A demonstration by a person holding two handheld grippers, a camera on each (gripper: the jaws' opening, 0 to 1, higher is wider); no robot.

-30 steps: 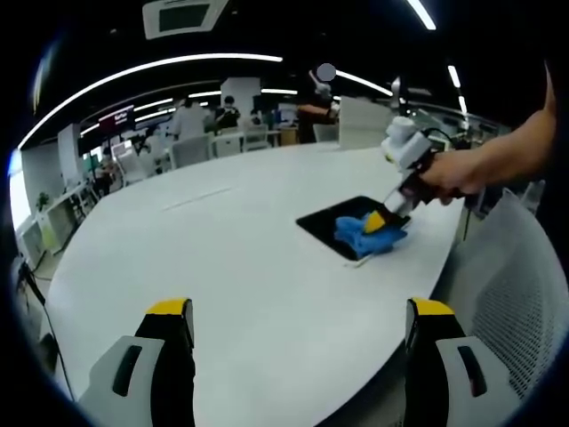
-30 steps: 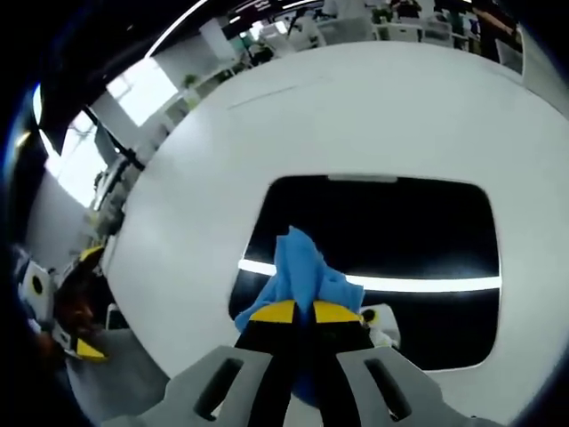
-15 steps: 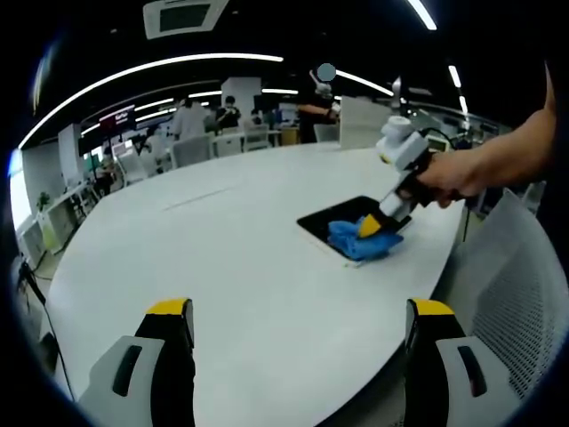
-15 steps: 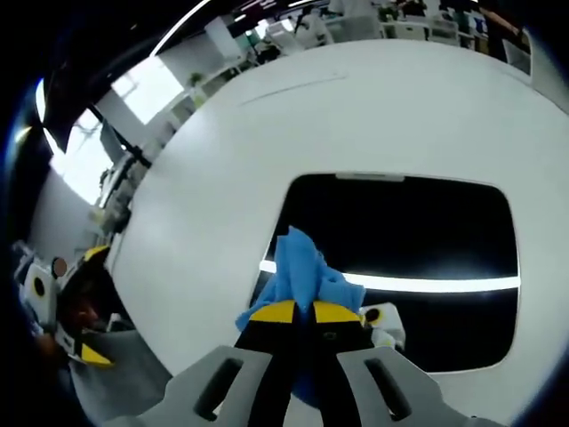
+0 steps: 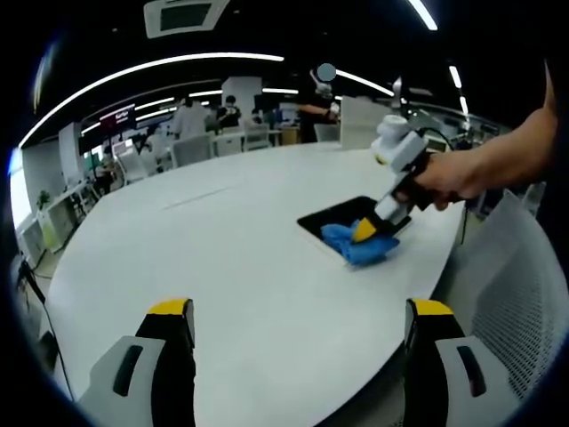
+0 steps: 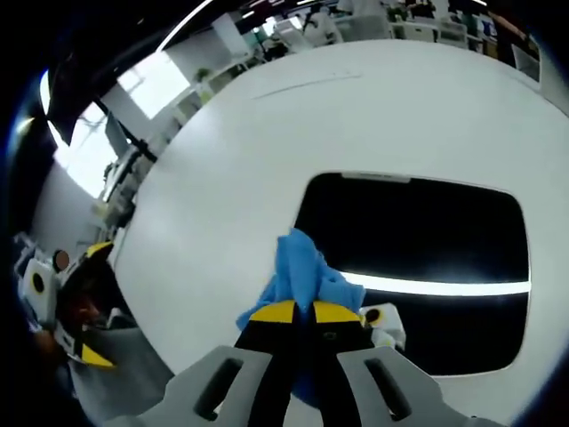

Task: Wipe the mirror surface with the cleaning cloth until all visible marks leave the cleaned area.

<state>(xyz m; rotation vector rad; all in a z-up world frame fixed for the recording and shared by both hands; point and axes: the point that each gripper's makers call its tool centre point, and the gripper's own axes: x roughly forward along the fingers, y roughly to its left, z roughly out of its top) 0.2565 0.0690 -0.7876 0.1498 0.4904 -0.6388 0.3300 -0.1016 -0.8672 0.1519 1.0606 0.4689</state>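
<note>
So we've got the right gripper [image 6: 302, 313] with its yellow-tipped jaws pressed together on a crumpled blue cleaning cloth [image 6: 302, 276], which bunches up just ahead of the tips. Straight ahead of that gripper and a bit to its right lies the dark rectangular mirror [image 6: 418, 240], flat on the big white oval table [image 6: 231, 178], with a bright strip of ceiling light reflected across it. The cloth sits at the mirror's near left corner, partly over the glass and partly over the bare table (we can't make out any marks on the surface from this view).

From the left gripper view we see the left gripper [image 5: 298, 325] with its two yellow-capped jaws spread wide apart, holding nothing, low over the near edge of the table [image 5: 222, 267]. Well ahead of it and off to its right, the right gripper [image 5: 366, 231] comes down at a slant in a person's hand [image 5: 444, 178], its tip buried in the blue cloth [image 5: 356, 245] at the near edge of the mirror [image 5: 342, 213]. A white mesh chair back [image 5: 507, 285] stands just right of the left gripper.
</note>
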